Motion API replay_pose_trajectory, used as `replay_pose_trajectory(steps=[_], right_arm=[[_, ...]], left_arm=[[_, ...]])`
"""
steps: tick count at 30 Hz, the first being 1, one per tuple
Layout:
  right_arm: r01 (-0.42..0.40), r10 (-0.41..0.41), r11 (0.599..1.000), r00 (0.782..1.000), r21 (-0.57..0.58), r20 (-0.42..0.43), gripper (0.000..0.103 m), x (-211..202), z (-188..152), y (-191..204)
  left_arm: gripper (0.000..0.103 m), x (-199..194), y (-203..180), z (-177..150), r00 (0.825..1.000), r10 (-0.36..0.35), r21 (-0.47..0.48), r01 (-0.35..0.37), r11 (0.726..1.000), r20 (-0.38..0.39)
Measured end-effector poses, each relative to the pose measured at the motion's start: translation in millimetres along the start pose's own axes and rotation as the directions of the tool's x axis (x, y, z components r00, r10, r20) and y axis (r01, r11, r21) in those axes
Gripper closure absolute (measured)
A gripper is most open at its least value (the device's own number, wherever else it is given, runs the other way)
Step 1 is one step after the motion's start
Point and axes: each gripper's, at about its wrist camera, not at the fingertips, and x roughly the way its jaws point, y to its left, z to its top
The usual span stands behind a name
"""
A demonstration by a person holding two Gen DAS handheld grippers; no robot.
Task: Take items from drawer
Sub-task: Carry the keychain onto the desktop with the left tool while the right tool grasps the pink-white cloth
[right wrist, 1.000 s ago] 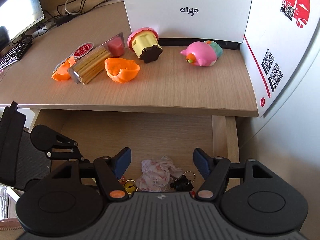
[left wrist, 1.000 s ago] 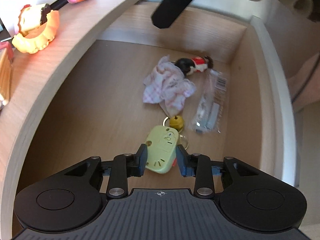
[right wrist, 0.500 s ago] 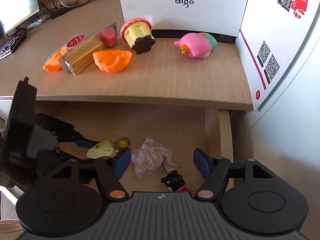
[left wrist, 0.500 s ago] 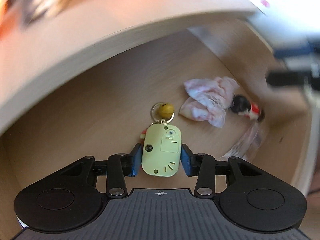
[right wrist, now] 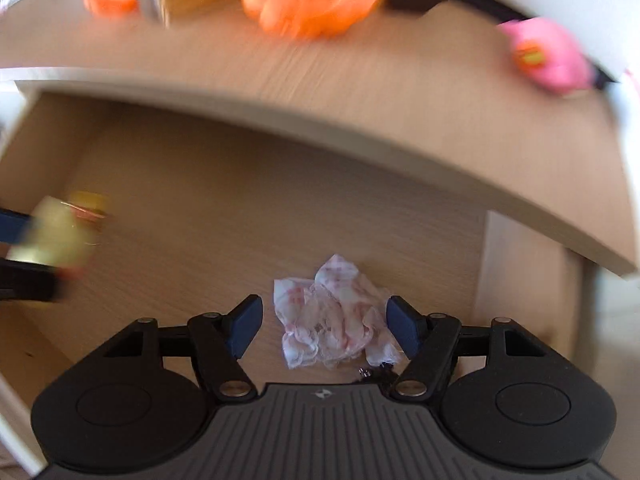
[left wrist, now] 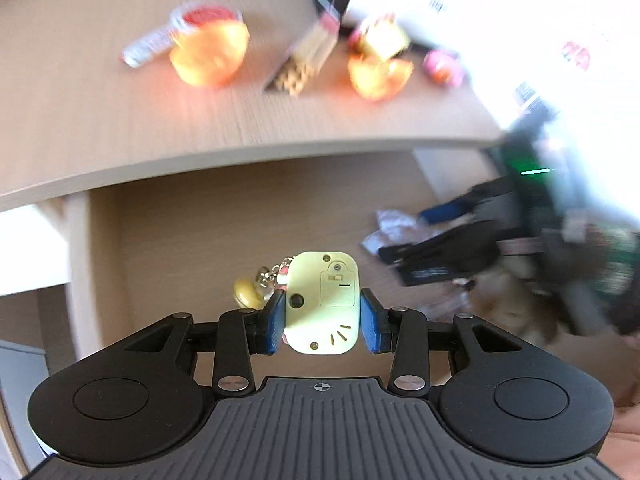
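Left gripper (left wrist: 322, 320) clamped on a pale green keychain toy (left wrist: 322, 302), held above the open drawer (right wrist: 240, 216), right gripper (right wrist: 324, 330) with fingers apart either side of a crumpled cloth (right wrist: 332, 320) on the drawer floor, blurred toys on the surface (right wrist: 400, 92) above.

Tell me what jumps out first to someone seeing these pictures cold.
The pale green keychain toy clamped in the left gripper, its yellow bell dangling beside it. Next, the crumpled pink cloth on the drawer floor between the open fingers of the right gripper. Blurred orange toys crowd the desk above.
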Motion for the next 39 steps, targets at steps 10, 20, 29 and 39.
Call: replay_pose_trajectory(steps=[10, 20, 29, 39], right_arm=[[-0.055, 0.052, 0.998, 0.996, 0.039, 0.069, 0.091, -47.8, -16.8, 8.4], [-0.078, 0.015, 0.989, 0.897, 0.124, 0.442, 0.091, -180.6, -7.0, -17.0], [-0.04, -0.053, 0.98, 0.891, 0.195, 0.45, 0.091, -177.3, 2.9, -34.5], [-0.019, -0.072, 0.975, 0.917, 0.222, 0.392, 0.091, -142.2, -10.6, -51.0]], left_arm=[[0.061, -40.8, -6.0, -28.3, 0.991, 0.045, -0.043, -0.039, 0.998, 0.126], [0.061, -121.0, -17.3, 97.2, 0.882, -0.01, 0.011, 0.005, 1.0, 0.472], [0.06, -17.3, -10.0, 185.7, 0.91, 0.003, -0.023, 0.007, 1.0, 0.414], [0.061, 91.5, 8.5, 190.5, 0.964, 0.131, -0.084, -0.115, 0.99, 0.231]])
